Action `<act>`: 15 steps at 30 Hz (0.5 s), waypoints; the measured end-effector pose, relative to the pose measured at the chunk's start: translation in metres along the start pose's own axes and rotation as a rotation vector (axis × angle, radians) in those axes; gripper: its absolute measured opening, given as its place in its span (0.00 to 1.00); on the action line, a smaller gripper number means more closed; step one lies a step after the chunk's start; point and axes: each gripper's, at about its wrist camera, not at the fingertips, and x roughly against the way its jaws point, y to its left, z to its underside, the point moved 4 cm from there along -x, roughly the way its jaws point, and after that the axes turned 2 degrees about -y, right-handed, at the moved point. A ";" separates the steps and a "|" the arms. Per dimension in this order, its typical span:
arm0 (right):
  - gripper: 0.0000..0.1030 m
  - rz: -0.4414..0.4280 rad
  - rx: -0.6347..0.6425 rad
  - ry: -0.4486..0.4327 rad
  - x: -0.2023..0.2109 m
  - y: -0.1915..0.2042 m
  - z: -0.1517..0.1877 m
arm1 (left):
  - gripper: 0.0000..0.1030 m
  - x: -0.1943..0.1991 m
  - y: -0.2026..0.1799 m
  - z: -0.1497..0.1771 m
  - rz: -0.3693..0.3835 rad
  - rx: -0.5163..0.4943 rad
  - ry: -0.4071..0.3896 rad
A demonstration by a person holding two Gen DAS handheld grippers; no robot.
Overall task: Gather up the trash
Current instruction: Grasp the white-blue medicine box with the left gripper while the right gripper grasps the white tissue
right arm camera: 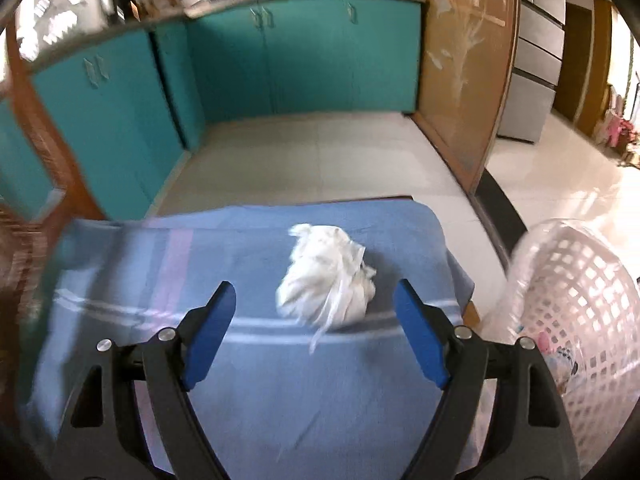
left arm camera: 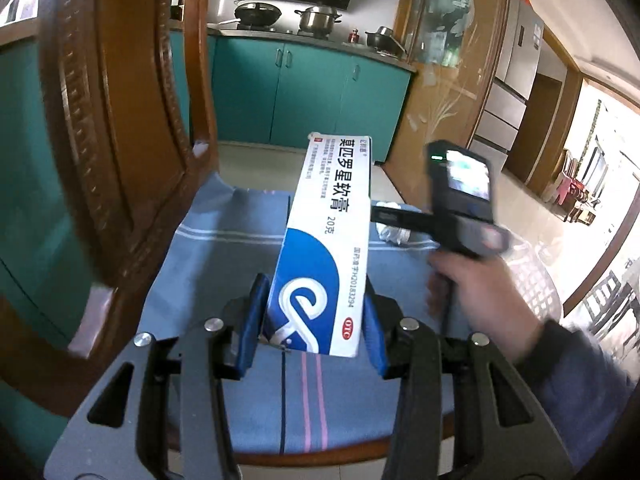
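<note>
Left gripper (left arm camera: pixel 316 320) clamped on the box (left arm camera: pixel 320 248), lifted above the cloth (left arm camera: pixel 224 248); right gripper (right arm camera: pixel 316 328) apart, nearing the tissue wad (right arm camera: pixel 326 280). A shallow bite may drop the wad short of the basket (right arm camera: pixel 580 280).

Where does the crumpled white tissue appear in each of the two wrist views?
Left wrist: crumpled white tissue sits right of centre, mostly hidden behind the right gripper.
Right wrist: it lies at centre, on the cloth ahead of the open jaws.
Shared landmark: the blue striped cloth under it.
</note>
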 end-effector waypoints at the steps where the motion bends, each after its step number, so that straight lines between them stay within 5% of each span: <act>1: 0.73 0.019 0.010 0.030 -0.014 0.002 -0.001 | 0.43 0.002 0.001 0.001 0.000 0.001 0.003; 3: 0.39 0.031 0.025 0.090 -0.033 0.005 0.003 | 0.43 0.003 0.005 -0.005 -0.001 0.009 -0.001; 8: 0.32 -0.015 0.053 0.028 -0.001 0.006 0.017 | 0.43 0.003 0.006 -0.006 0.013 0.010 0.007; 15: 0.32 -0.191 0.086 -0.150 0.155 -0.008 0.070 | 0.44 0.002 0.004 0.003 0.015 -0.004 0.014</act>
